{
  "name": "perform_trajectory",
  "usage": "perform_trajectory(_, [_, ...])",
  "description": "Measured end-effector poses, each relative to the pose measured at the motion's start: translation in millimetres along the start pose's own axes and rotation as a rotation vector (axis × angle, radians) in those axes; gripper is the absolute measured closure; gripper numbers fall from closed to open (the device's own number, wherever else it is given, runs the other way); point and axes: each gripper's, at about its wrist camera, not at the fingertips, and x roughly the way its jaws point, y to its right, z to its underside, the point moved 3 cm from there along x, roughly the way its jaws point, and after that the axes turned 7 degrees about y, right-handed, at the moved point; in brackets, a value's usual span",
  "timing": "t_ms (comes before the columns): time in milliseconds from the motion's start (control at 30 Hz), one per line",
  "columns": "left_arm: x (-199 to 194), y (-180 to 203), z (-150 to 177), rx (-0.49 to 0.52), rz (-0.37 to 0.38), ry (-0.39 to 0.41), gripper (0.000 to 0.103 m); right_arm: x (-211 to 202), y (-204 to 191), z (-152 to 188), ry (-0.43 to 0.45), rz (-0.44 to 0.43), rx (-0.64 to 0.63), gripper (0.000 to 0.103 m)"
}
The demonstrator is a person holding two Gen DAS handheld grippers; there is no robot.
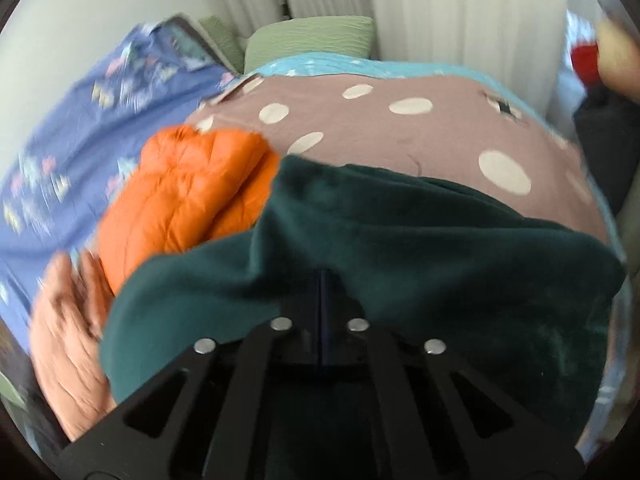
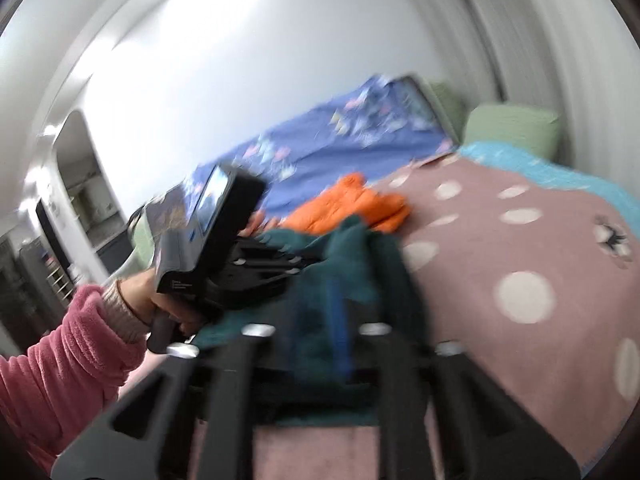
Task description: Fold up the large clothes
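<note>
The left gripper (image 1: 322,280) has its jaws together, the tips sunk in a fold of the green fleece (image 1: 400,248), so it is clamped on that cloth. The right gripper (image 2: 340,308) also shows its jaws together, with the fleece (image 2: 352,256) bunched at the tips; blur there leaves the pinch itself hard to make out.

Only the right wrist view shows the left gripper from outside (image 2: 296,264): a black body with a small screen on top, held by a hand (image 2: 160,300) in a pink sleeve (image 2: 60,360), its fingers reaching into the fleece. Only the left wrist view shows the fleece spread broad across the near half of the bed, one edge lying over the orange jacket (image 1: 184,196). A peach garment (image 1: 68,328) lies at the left edge of that view, partly cut off.

The fleece rests on a dotted mauve cover (image 1: 400,136), with the jacket just beside it. Beyond lie a blue patterned sheet (image 1: 80,128), a turquoise blanket edge (image 1: 360,64) and a green pillow (image 1: 312,36) near white curtains (image 1: 440,8).

A blurred red and dark shape at the right edge of the left wrist view cannot be identified. The fleece's near edge is hidden beneath both grippers' frames.
</note>
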Motion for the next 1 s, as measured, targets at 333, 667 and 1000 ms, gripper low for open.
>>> perform_trajectory(333, [37, -1, 9, -0.101, 0.049, -0.043, 0.103, 67, 42, 70, -0.185, 0.173, 0.098, 0.103])
perform_trajectory(667, [-54, -51, 33, -0.322, 0.083, 0.167, 0.103, 52, 38, 66, -0.259, 0.163, 0.151, 0.103])
perform_trajectory(1000, [-7, -56, 51, -0.299, -0.053, 0.075, 0.102, 54, 29, 61, -0.257, 0.192, 0.130, 0.103])
